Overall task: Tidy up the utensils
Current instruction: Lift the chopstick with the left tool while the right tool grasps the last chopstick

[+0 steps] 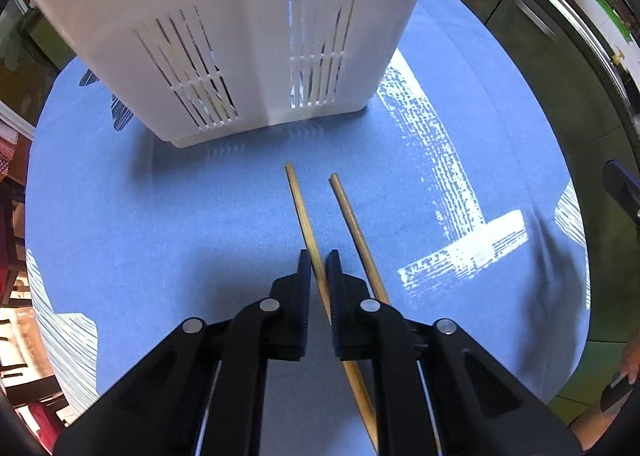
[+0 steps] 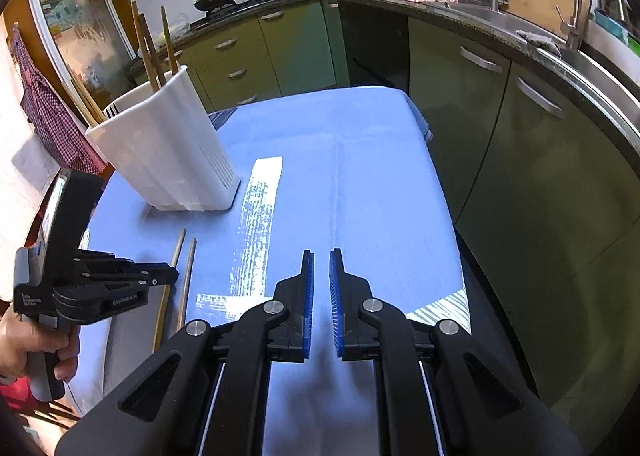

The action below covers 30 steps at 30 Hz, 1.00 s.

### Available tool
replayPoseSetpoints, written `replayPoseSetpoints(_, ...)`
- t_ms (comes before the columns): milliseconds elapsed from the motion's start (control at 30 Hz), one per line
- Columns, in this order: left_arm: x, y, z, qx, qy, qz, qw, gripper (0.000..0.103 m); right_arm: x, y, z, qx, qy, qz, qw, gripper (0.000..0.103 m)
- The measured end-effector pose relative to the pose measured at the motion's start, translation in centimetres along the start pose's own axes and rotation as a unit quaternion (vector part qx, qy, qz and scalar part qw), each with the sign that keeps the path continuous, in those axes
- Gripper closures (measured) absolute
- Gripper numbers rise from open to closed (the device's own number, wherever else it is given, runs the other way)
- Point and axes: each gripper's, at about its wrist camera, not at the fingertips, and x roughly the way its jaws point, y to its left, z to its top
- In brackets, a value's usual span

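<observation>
A white slotted utensil holder point(image 2: 168, 151) is standing upright on the blue-clothed tabletop point(image 2: 360, 159), and several wooden chopsticks point(image 2: 154, 51) are being held in it, their ends sticking out above its rim. Through the slots in its wall point(image 1: 200, 79), pale sticks are being glimpsed in the left wrist view, though how many cannot be told.

Two more chopsticks are lying side by side on the cloth just in front of the holder. The left chopstick point(image 1: 304, 215) is being pinched by the left claw point(image 1: 319, 268), whose jaws are pressed against it about midway along its length. The right chopstick point(image 1: 352, 215) is lying free just beside that claw, passing under its right finger.

The left claw is being pointed steeply down at the cloth, and its grip is being held by a hand point(image 2: 28, 344) seen at the lower left of the right wrist view.

The right claw point(image 2: 322, 268) is being held above bare cloth, well apart from the chopsticks and the holder, tilted down and forward. Its blue-padded jaws are drawn nearly together with nothing between them.
</observation>
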Motion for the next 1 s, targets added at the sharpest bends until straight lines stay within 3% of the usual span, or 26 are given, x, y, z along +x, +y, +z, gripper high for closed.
replayPoseSetpoints(233,-4.8,1.8,-2.0,0.006,-0.058,-0.020,0.9981,0.095,1.0,2.4,-0.4,-0.027,0.024,0.006,0.999,0.094)
replayPoseSetpoints(333,-7.6,2.8,-3.5,0.007,-0.088,-0.034,0.9955,0.095,2.0,4.8,-0.4,-0.051,0.043,0.020,0.998,0.074)
replayPoseSetpoints(633,-14.1,4.7,-8.2,0.022,-0.193,-0.029,0.9805,0.095,6.9,11.8,-0.6,-0.098,0.104,0.047,0.989,0.078)
replayPoseSetpoints(1000,-16.6,7.2,-10.6,0.024,-0.228,-0.032,0.9728,0.095,11.9,16.2,0.0,-0.122,0.152,0.018,0.981,0.082)
